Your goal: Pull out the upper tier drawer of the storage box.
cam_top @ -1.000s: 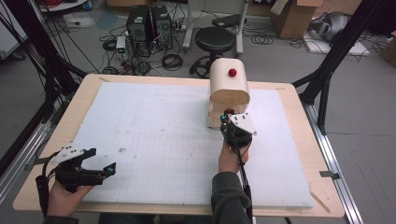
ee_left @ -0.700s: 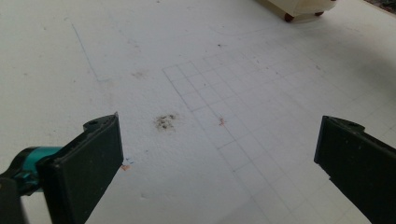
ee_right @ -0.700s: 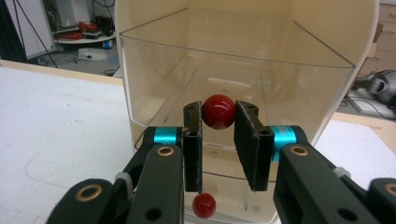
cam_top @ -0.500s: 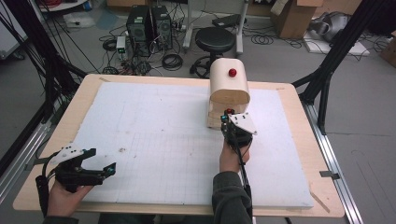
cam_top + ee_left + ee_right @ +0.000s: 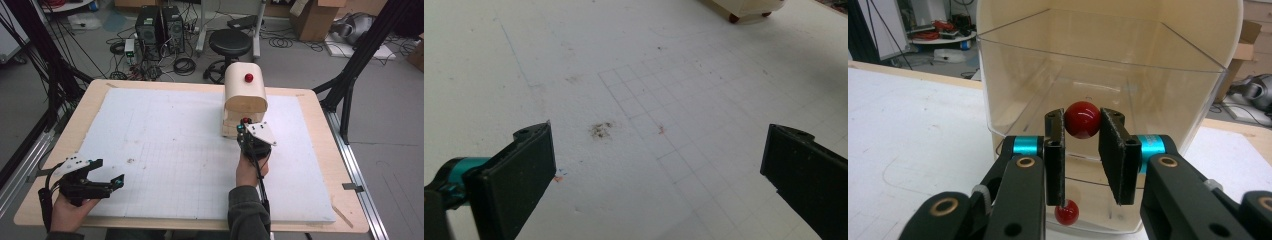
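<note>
White foam board point(image 5: 175, 150), ruled with a faint pencil grid, covers a pale wooden table point(image 5: 320, 150) in a workshop with a grey floor. Nearest the person, at the board's near left corner, the left gripper point(image 5: 107, 179) lies almost level in the left hand point(image 5: 70, 210); in the left gripper view its two black jaws stand wide apart with nothing between them but bare board and a small dark smudge point(image 5: 600, 130). Farther in and to the right, the right hand point(image 5: 251, 170) holds the right gripper point(image 5: 243, 126) pointing away at the front of a cream, round-topped box point(image 5: 244, 95). In the right gripper view its jaws are pinched narrowly on a red ball knob point(image 5: 1082, 119) fixed to the box's clear front panel point(image 5: 1168, 100), one pad pressing on each side of the knob. A second red ball point(image 5: 1067, 213) shows lower down at the box's foot, and another red knob point(image 5: 248, 77) sits on the rounded top. Beyond the table stand a black stool point(image 5: 230, 44), computer towers point(image 5: 159, 25), loose cables and cardboard boxes point(image 5: 315, 17).
</note>
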`<state>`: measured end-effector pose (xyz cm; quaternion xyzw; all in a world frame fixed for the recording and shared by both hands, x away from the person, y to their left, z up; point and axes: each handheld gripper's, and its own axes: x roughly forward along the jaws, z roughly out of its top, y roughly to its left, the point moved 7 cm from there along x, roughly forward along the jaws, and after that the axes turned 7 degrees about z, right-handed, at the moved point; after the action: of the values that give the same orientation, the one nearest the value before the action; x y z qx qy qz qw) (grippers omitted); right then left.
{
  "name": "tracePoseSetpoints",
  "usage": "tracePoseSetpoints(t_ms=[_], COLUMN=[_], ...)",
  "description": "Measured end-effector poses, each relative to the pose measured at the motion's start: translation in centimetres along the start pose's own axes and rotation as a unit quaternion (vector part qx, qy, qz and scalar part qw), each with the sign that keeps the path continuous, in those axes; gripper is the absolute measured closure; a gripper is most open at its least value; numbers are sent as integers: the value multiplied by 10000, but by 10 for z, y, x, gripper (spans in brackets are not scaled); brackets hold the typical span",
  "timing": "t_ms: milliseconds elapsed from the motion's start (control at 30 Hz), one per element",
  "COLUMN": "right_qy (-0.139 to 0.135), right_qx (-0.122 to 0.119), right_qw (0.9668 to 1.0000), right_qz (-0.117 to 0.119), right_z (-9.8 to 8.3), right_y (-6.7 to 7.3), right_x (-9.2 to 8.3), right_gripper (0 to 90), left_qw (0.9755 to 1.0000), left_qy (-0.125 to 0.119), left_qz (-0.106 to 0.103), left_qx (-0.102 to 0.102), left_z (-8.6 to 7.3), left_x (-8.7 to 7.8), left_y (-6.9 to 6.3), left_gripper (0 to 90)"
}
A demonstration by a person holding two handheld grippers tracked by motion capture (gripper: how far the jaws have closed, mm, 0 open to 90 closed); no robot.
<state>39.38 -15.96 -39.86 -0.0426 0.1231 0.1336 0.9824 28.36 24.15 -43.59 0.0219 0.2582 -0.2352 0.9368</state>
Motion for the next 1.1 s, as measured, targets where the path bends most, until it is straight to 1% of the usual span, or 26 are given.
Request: tracePoseSetpoints(t_ms=[233,967,1100], right_qy=[-30,-49,-86], right_qx=[41,113,109], right_qw=[10000,9998,9998], right_qz=[54,131,141], right_z=[1,-6,-7], right_y=[1,5,6], right_x=[-5,-25,-30], right_gripper=[735,734,734], left_qw=[10000,10000,10000], left_qy=[8,20,21], left_qz=[-6,9,10], left_qx=[1,15,15], left_z=[0,0,0], left_x=[0,0,1], left_y=[0,0,-1], left_gripper=[17,18,18])
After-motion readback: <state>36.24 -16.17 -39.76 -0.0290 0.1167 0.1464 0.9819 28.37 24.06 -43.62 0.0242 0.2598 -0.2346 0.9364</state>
